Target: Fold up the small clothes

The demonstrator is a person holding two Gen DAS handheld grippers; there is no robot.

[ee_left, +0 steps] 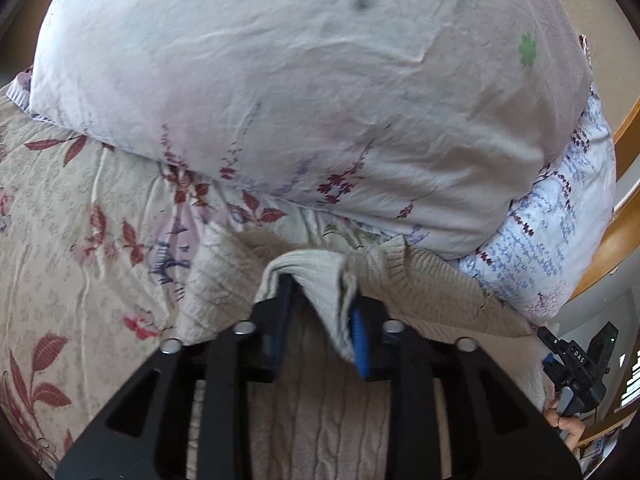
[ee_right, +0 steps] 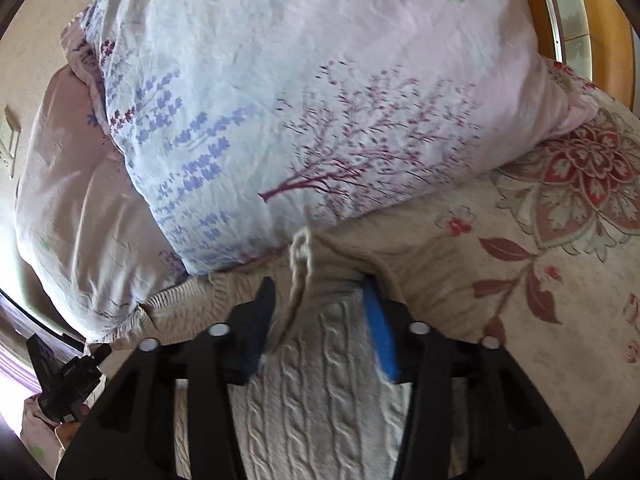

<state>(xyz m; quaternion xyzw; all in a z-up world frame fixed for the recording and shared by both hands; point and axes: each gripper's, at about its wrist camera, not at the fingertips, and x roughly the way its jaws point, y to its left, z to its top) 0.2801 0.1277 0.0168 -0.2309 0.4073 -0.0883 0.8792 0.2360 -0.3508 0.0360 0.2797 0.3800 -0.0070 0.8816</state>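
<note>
A beige cable-knit sweater lies on the bed, close against the pillows. My left gripper is shut on a bunched edge of the sweater, which drapes between its blue pads. The same sweater fills the lower middle of the right wrist view. My right gripper is shut on a gathered fold of it, with a twisted knit strand hanging beside the left finger. The right gripper also shows at the far right of the left wrist view.
A big white floral pillow lies just ahead, on a blue-flowered pillow. The beige floral bedspread covers the bed. A wooden bed frame curves at the right. The bedspread also lies at the right of the right wrist view.
</note>
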